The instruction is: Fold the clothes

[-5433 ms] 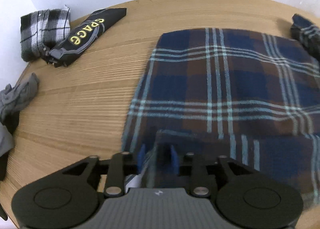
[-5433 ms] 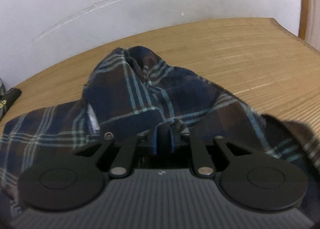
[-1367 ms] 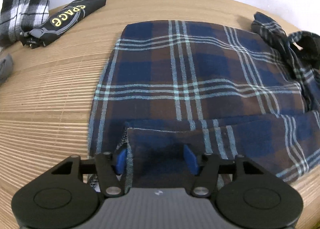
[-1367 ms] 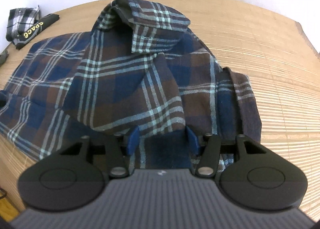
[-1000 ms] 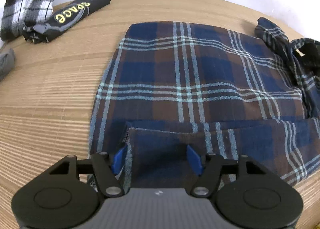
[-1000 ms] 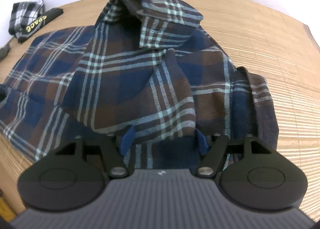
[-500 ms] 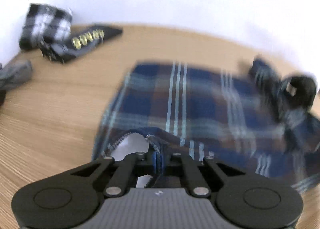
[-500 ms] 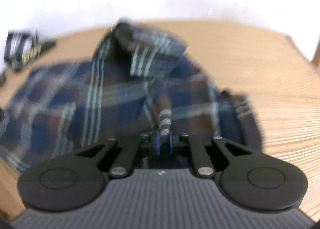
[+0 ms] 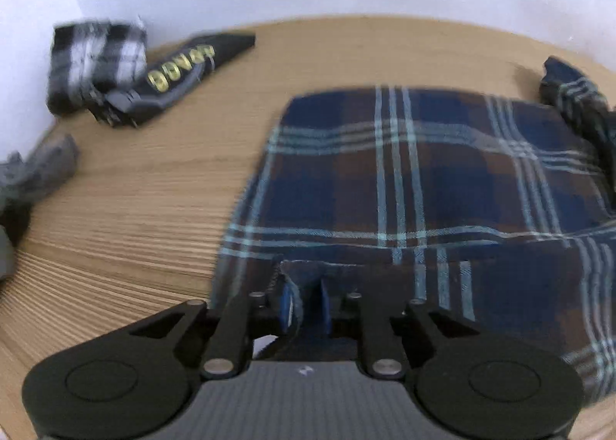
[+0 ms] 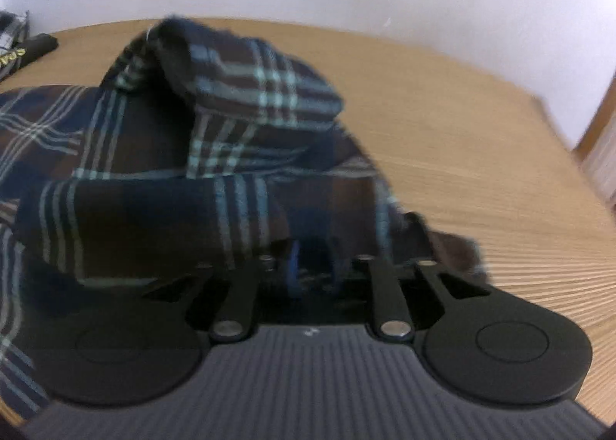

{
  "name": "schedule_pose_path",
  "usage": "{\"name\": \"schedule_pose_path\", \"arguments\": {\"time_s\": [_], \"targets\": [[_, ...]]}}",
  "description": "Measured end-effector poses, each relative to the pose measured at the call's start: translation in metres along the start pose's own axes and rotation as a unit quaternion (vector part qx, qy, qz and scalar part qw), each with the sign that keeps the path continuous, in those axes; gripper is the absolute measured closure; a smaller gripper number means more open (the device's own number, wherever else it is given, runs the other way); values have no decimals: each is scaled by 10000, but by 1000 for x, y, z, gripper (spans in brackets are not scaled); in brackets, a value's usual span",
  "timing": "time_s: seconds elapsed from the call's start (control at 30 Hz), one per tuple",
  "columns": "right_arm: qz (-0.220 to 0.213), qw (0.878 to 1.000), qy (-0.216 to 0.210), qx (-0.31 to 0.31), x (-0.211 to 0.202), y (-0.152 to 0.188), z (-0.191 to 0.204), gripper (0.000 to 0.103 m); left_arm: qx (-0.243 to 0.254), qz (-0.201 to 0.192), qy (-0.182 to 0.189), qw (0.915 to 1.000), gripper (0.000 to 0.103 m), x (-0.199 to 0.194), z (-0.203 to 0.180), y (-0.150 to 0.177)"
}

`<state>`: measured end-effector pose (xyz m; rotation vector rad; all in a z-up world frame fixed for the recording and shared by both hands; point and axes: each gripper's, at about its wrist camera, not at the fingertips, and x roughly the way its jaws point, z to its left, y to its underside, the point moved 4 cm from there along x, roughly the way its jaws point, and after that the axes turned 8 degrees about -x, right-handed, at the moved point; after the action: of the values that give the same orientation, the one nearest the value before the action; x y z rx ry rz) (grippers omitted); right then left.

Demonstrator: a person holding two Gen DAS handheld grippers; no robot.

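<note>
Shirt (image 9: 423, 186): soft, light, limp flannel. Left tool (image 9: 304, 305), right tool (image 10: 313, 270) easing apart, near hem between pads; regrip hem corners.

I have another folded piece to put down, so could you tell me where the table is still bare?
Bare wood lies between the plaid shirt and the black garment, and right of the shirt's collar. The far left corner is crowded.
</note>
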<state>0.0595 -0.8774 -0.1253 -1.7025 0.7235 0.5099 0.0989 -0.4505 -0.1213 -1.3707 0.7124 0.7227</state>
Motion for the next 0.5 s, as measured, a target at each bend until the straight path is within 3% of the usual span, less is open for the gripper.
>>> {"name": "schedule_pose_path", "arguments": {"time_s": [0.1,0.2,0.33,0.43,0.5], "targets": [[-471,9985,222,152,-43,1,-12,75,-10,-51,2,10000,73,-27,12,12],[-628,9979,104,125,-77,10,-19,72,103,88,74,9999,71,-38,13,28],[-303,9974,-597,-278,-84,33,-3,72,454,393,-128,9981,68,-26,8,49],[334,9965,-619,-462,-60,58,8,75,634,428,-346,9965,60,-16,8,60],[437,9960,-657,-432,-54,63,8,75,659,427,-420,9960,51,-14,13,60]]}}
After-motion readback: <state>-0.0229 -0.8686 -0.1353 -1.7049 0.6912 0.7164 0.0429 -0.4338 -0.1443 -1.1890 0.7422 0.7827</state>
